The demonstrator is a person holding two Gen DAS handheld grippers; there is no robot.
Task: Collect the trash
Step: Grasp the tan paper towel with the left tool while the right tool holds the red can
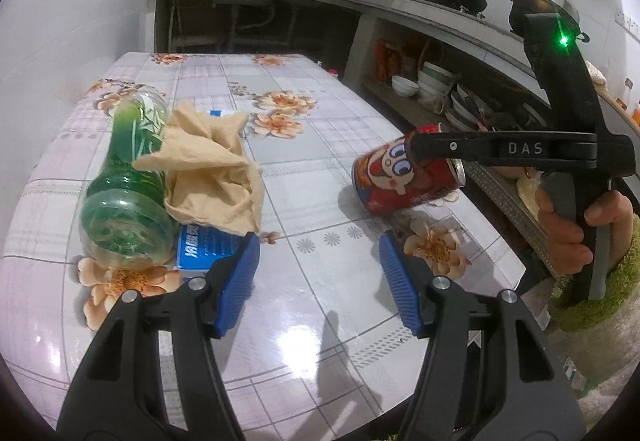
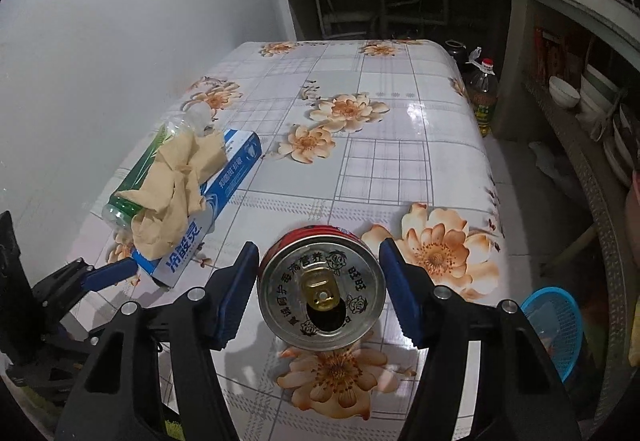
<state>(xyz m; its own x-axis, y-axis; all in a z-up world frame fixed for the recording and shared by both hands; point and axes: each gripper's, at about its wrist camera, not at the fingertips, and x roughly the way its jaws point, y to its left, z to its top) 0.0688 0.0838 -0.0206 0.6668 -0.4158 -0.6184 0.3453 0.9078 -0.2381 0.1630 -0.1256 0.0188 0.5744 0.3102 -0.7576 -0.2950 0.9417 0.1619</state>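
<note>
A red drink can lies on its side on the flowered table, its opened top toward the right wrist camera. My right gripper is open, its blue pads on either side of the can with small gaps. In the left wrist view the can sits at the right with the right gripper's finger over it. My left gripper is open and empty above the table. A green plastic bottle, a crumpled tan paper and a blue-and-white box lie together at the left.
A blue plastic basket stands on the floor right of the table. An oil bottle stands past the table's far right corner. Shelves with bowls run along the right. A counter with a sink lies behind.
</note>
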